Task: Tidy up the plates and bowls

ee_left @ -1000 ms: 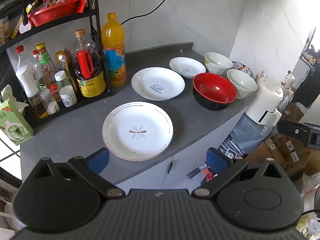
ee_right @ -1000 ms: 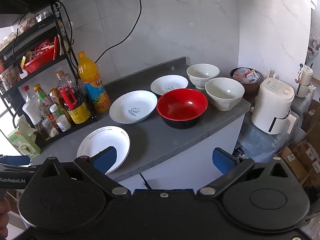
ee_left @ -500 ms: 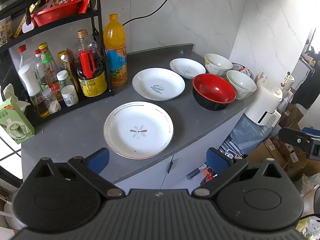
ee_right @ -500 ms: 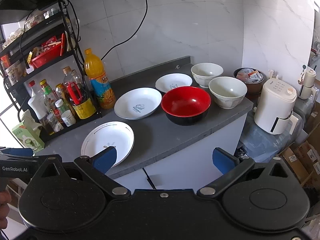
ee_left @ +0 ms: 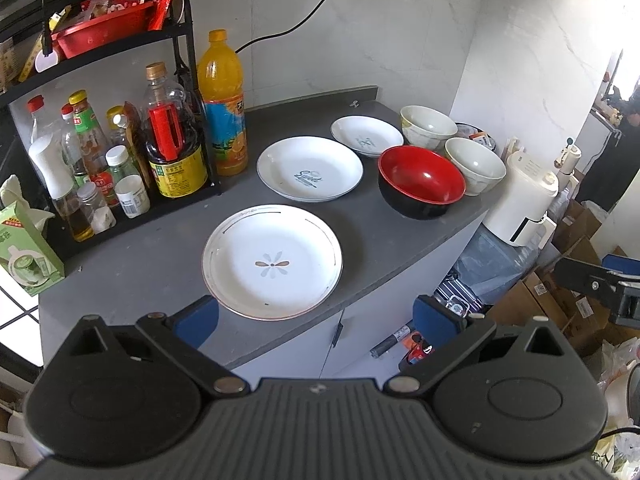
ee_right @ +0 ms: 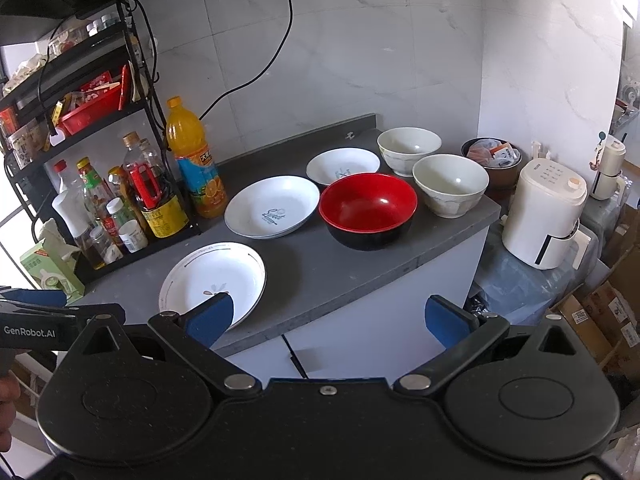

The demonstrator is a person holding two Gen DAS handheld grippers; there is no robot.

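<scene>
Both grippers, left gripper (ee_left: 316, 318) and right gripper (ee_right: 328, 318), edge closer, jaws wide open and empty, toward the flower plate (ee_left: 272, 262) at the tabletop (ee_left: 132, 264) front edge: stiff, glossy, breakable, likely best pinched at its rim.

The word "Sweet" is printed in dark script at the centre of the middle plate (ee_left: 310, 169), which lies on the tabletop between the flower-patterned plate near the front edge and the small plate toward the back. "GenRobot.AI" stands in white letters on the black body of the left tool (ee_right: 30, 331), seen at the left border of the right wrist view. Labels on the orange drink bottle (ee_left: 222, 104) and the sauce bottles carry print too small to read.
</scene>
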